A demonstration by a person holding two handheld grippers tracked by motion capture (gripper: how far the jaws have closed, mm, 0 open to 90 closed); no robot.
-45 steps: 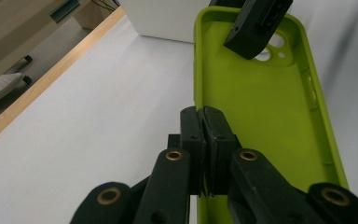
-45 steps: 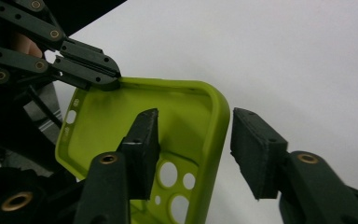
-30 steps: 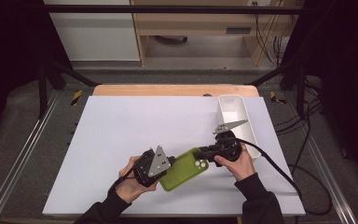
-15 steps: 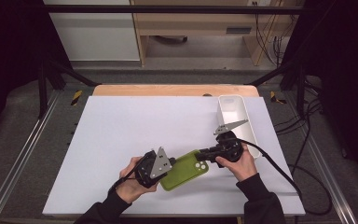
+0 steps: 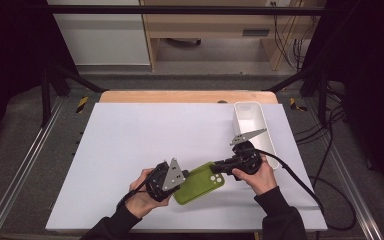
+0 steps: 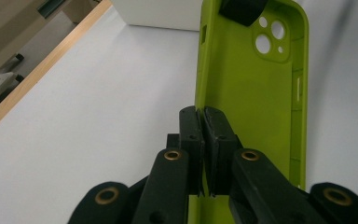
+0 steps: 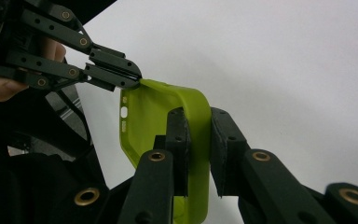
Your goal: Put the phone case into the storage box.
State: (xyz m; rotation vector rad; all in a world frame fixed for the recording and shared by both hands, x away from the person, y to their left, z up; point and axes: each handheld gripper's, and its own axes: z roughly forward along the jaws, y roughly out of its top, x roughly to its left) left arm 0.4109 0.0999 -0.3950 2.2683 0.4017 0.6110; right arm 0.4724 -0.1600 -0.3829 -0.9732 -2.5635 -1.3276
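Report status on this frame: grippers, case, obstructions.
Left gripper shut on green phone case edge. Right gripper shut on its camera end. White bin apart, not in the way.

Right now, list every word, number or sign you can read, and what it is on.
None readable.
The green case, held by both grippers, is plain inside: no print or logo.
The white bin carries no label.
The yellow-black stripes by the table's far left corner are a pattern, not text.
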